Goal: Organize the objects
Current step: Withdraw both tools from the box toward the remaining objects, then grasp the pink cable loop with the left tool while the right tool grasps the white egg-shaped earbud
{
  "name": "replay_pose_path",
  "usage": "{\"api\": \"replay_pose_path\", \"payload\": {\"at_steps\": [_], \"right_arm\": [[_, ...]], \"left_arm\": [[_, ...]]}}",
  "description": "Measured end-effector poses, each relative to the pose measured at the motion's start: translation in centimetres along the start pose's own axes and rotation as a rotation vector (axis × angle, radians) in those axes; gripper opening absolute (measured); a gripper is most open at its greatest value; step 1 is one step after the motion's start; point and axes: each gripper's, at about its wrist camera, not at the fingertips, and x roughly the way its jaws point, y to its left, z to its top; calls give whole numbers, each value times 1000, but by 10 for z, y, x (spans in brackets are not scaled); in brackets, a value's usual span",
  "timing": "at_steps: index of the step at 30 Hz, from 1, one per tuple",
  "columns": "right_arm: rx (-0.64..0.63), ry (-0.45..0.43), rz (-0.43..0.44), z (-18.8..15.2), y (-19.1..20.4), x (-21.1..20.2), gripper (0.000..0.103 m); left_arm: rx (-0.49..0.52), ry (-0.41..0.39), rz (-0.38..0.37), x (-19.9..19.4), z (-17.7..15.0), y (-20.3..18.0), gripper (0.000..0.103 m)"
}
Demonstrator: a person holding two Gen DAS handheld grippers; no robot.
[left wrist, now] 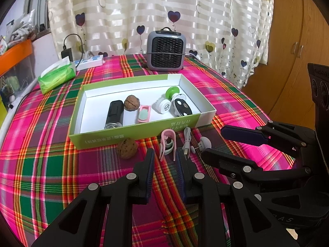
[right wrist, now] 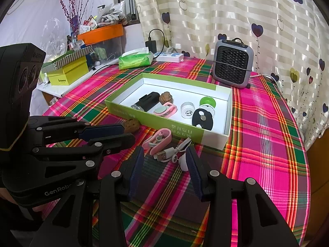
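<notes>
A: Left to right, what's unclear?
B: A walnut outside the box sits half behind the left gripper, whose jaws are narrow and empty. The pink clip and white cable lie before the box.
A: Further right?
B: The right gripper is wide, empty; its finger covers a white knob.

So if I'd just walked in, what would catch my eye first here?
Probably the loud pink and green plaid tablecloth, then the shallow green box in its middle, holding small items like a black flashlight and a walnut. A grey heater stands behind it, by the heart-patterned curtain.
</notes>
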Motion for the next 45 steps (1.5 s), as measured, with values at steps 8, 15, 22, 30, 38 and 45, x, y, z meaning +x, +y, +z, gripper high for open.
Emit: {"api": "replay_pose_path", "payload": {"at_steps": [8,15,22,30,38,45], "right_arm": [[5,11,8,-3,-3,4,44],[17,26,10,-4,-10,10,44],[30,40,9,-5,-16,16,44],[47,68,15,-8,-23,25,44],[100,105,34,-8,-33,37,44],[139,131,60,-7,-41,44,39]], "left_arm": [[-7,22,-15,11,-2,0,20],[-15,35,-25,20,1,2,25],[-14,45,-41,26,0,2,26],[-17,53,-47,32,-1,3,27],[-21,55,-62,37,1,5,28],[-9,59,-73,41,4,3,30]]}}
